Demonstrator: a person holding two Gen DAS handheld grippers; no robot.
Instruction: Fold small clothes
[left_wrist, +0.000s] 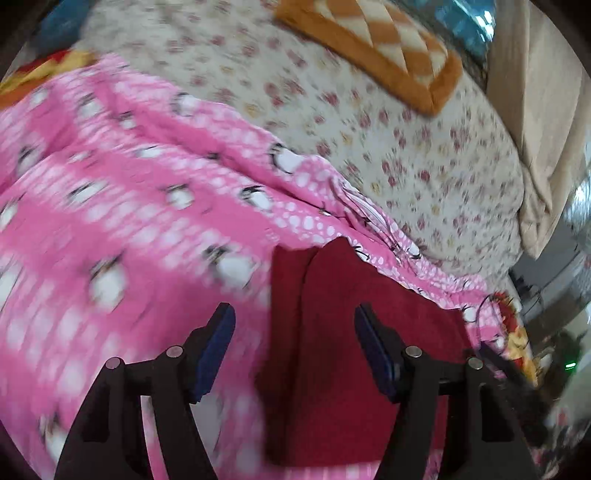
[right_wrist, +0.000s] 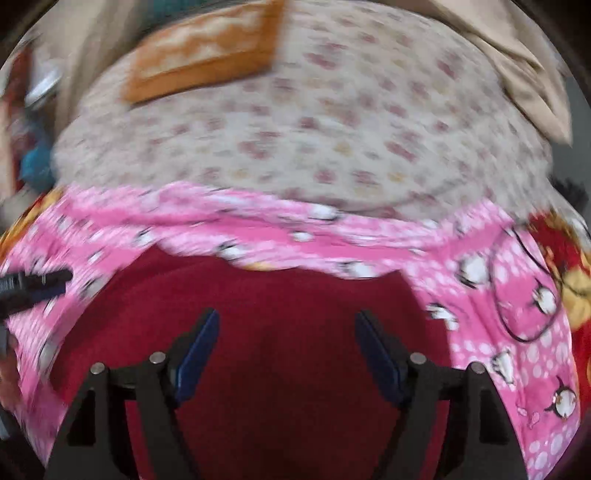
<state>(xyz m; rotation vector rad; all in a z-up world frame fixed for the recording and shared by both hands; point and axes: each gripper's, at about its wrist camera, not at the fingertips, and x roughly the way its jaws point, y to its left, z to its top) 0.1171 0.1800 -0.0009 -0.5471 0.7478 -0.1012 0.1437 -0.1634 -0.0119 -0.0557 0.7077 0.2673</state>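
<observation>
- left gripper (left_wrist: 294, 314): jaws spread wide, nothing between the blue pads (left_wrist: 214, 354); it hangs over the left edge of the red cloth (left_wrist: 347, 332).
- right gripper (right_wrist: 287, 319): jaws also spread wide, blue pads (right_wrist: 195, 354) bare, nothing pinched; it hangs over the middle of the red cloth (right_wrist: 258, 295).
- the red cloth is dark red and lies flat on the pink sheet (left_wrist: 129, 206), near the sheet's right side in the left view; a straight fold line or layered edge runs along its left part.
- in the right view the cloth fills the lower middle, with the pink sheet (right_wrist: 517, 332) around its top and both sides.
- the pink sheet has white dots and penguin figures; its far edge is bunched in wrinkles.
- beyond it lies a floral quilt (left_wrist: 406, 147), cream with small red flowers.
- an orange and cream checked cushion (left_wrist: 373, 48) sits on the quilt's far side.
- a dark tool tip (right_wrist: 33, 284) enters at the left edge of the right view, over the pink sheet; likely the other gripper, but too blurred to tell.
- both views are motion-blurred.
</observation>
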